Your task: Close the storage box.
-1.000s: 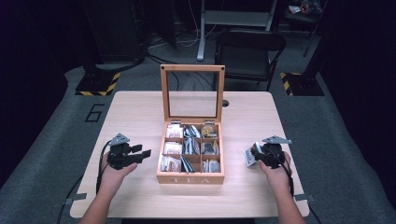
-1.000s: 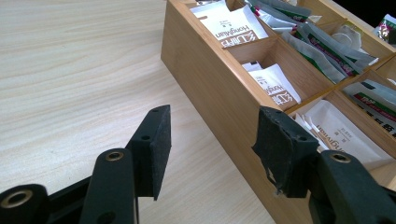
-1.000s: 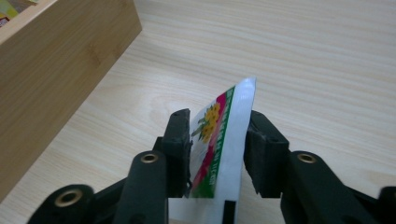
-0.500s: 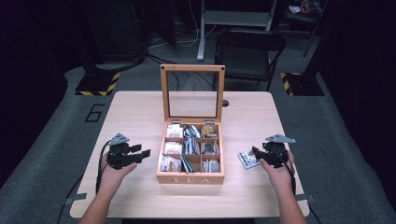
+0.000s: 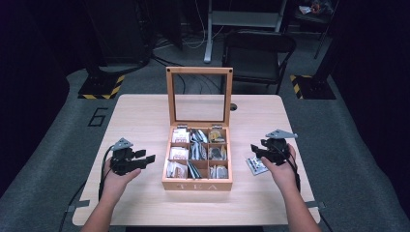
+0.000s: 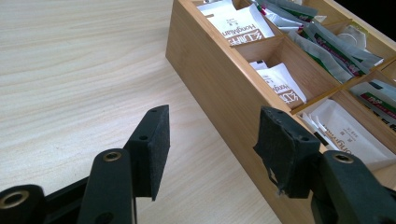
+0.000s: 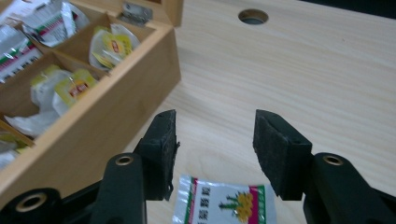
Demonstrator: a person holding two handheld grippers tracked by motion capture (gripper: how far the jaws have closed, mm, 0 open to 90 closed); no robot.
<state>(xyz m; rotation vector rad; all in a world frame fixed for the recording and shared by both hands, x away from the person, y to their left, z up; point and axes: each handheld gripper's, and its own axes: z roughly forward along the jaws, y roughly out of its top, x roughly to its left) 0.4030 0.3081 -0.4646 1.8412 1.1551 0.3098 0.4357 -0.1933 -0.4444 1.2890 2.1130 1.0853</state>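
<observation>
Counter [image 5: 145, 116]: pale wood grain, smooth, matt. Tea box [image 5: 197, 184]: light wood with a clear lid pane, likely glass. Sachet [image 7: 224, 205] at lower centre: glossy printed foil. Right tool [image 7: 215, 149]: matt black plastic with rough, foam-like pads [image 7: 275, 149].

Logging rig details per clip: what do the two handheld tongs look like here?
Both tongs, left and right, are black with flat dark padded jaws and brass-coloured pivot rivets. Each carries a grey three-cornered plate on top and trails a black cable. The forearms are bare, with no sleeves visible.
</observation>
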